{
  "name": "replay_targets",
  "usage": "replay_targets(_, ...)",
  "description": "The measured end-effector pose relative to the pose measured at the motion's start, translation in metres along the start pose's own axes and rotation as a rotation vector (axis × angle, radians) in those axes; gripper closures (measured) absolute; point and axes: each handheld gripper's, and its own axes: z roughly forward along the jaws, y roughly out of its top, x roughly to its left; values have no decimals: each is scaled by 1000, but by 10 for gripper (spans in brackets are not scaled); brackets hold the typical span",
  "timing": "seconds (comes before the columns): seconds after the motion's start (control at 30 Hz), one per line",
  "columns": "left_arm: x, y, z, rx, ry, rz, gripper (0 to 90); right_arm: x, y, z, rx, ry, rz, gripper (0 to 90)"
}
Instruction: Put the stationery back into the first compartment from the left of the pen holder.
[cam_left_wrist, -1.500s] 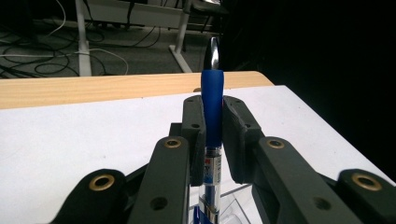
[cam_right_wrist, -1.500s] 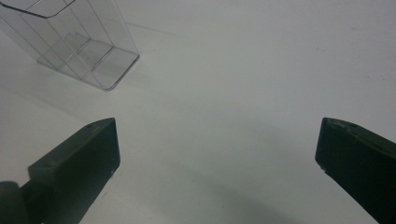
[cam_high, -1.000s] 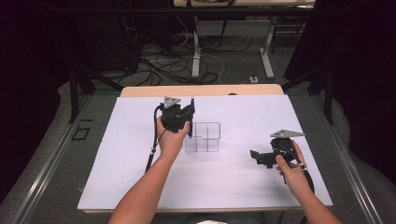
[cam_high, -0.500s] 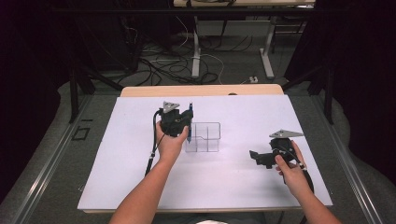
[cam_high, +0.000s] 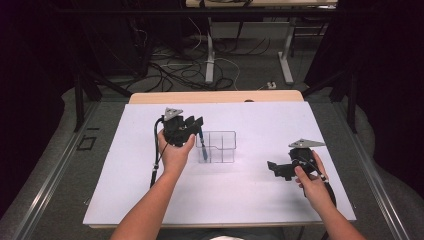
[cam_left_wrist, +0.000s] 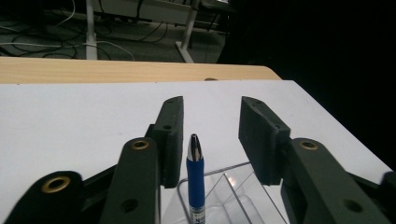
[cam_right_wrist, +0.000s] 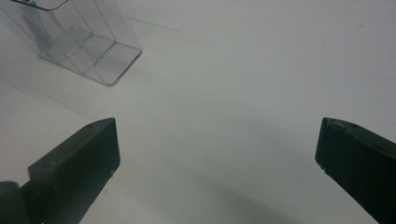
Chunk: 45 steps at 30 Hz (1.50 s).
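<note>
Upright, a blue ballpoint pen with a silver tip (cam_left_wrist: 195, 179) is standing in the near-left compartment of a clear plastic desk organiser with several square compartments (cam_high: 218, 146), which is sitting near the middle of the white sheet covering the table (cam_high: 125, 170); the pen is leaning only slightly, its tip pointing up; the left gripper (cam_high: 194, 124) is hovering just above it, its jaws having just been opening, and in the left gripper view they are now standing apart with the pen between them, the left jaw just beside the pen and the right jaw well apart from it; whether the near jaw is still brushing the barrel I cannot tell, but neither pad is pressing on it; the person's left hand (cam_high: 175, 152) is wrapping around the gripper's body, the black cable trailing down beside the forearm; well apart, toward the sheet's right edge, the right gripper (cam_high: 275, 169) is resting low over the sheet, jaws spread wide and holding nothing, pointing toward the organiser; a strip of pale wooden tabletop (cam_high: 215, 96) is showing beyond the sheet's far edge.
</note>
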Motion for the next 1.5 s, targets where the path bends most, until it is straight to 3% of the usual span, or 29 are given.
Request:
replay_targets(0.2,11,5,-13,-31,12,-15,499,1,0,0,2,-3,0,0)
replay_targets(0.4,24,7,-24,-23,27,6,417,0,0,0,0,-4,-2,0)
replay_targets(0.57,31,7,-30,2,59,72,351,1,0,-1,1,-7,-4,0)
replay_targets(0.7,34,8,-35,20,63,124,283,1,0,-1,0,-9,-5,0)
replay_targets(0.73,35,8,-37,24,53,121,272,1,0,-1,0,-8,-7,0)
replay_targets(0.97,40,7,-54,25,53,188,241,1,0,-1,-2,-13,2,0)
replay_targets(1.13,48,1,-65,34,42,177,191,1,0,-1,-2,-15,1,0)
replay_targets(1.3,58,-8,-73,52,80,181,137,2,0,-1,-1,-15,-6,0)
replay_targets(1.4,64,-14,-78,59,71,153,31,2,0,-1,-3,-19,-3,0)
replay_targets(1.5,69,-20,-84,66,69,143,3,2,0,-1,-2,-20,-3,0)
